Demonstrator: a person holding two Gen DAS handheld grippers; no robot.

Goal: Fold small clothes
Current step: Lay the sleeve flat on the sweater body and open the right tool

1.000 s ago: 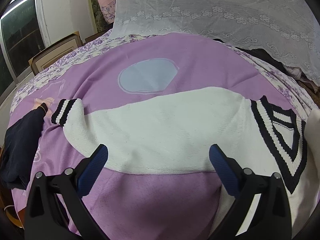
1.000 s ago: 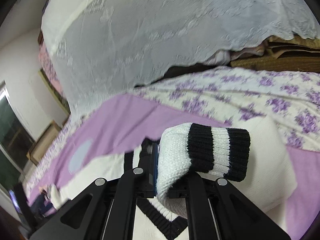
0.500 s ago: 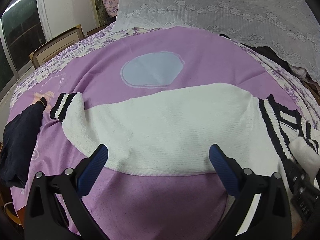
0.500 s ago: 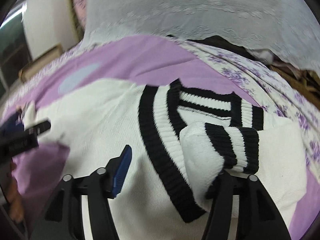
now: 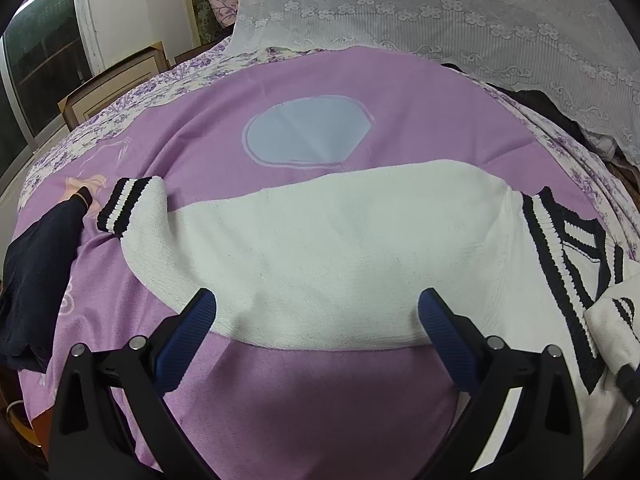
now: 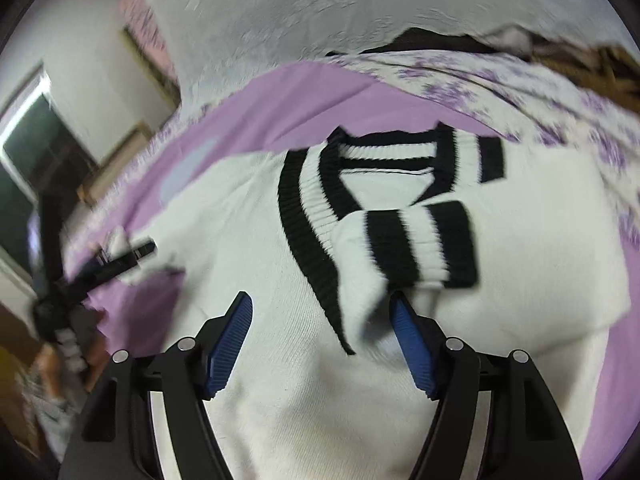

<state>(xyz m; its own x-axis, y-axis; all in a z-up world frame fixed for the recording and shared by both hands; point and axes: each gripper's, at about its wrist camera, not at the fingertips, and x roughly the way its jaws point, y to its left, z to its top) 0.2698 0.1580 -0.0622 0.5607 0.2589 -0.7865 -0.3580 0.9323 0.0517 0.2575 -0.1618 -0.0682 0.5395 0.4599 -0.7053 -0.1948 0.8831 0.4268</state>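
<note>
White sweater (image 5: 340, 256) with black-and-white striped trim lies spread flat on a purple blanket (image 5: 320, 408) that covers the bed. Its body stretches across the left wrist view, one striped cuff (image 5: 124, 208) out at the far left and the striped V-neck collar (image 6: 316, 216) toward the right.

The left gripper (image 5: 316, 312) hangs just above the sweater's near edge with its jaws spread wide, nothing between them; the knit edge lies just beyond the blue pads (image 5: 188, 340).

The right gripper (image 6: 322, 344) points down at the chest of the sweater, just below the collar. Its jaws have just been opening and stand apart. The folded-over sleeve with its striped cuff (image 6: 420, 244) rests on the chest across the collar; the sleeve's loose white end drapes against the tip of the right-hand finger (image 6: 412, 344), but is not pinched.

A dark garment (image 5: 36, 272) lies at the blanket's left edge, well apart from the sweater's body. White lace cloth (image 5: 440, 12) hangs behind the bed.
</note>
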